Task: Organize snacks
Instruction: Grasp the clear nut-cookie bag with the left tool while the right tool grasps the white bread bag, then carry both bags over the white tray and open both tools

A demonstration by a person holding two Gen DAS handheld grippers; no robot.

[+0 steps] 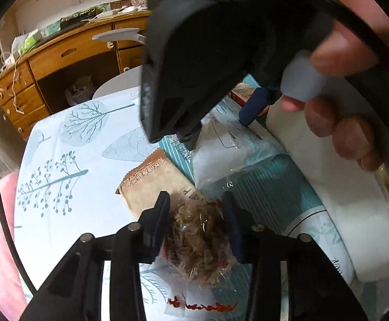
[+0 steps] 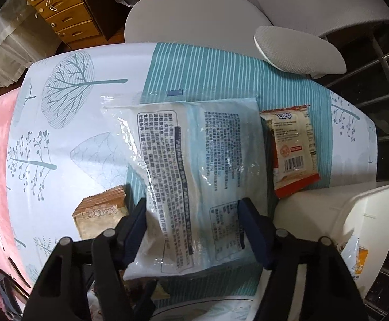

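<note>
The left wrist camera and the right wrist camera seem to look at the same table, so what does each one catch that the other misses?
Only the left wrist view shows the clear bag of brown shredded snack pinched in the left gripper, and the person's hand holding the other tool.

Only the right wrist view shows the red and cream LIPO packet and the right gripper straddling the big printed bag.

Both show the big clear printed bag, the brown paper packet, the white bin and the tree-patterned tablecloth.

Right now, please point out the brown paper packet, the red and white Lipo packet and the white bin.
brown paper packet (image 1: 151, 184), left wrist view, its middle
Lipo packet (image 2: 293, 149), right wrist view, its label
white bin (image 2: 314, 211), right wrist view, its wall
</note>
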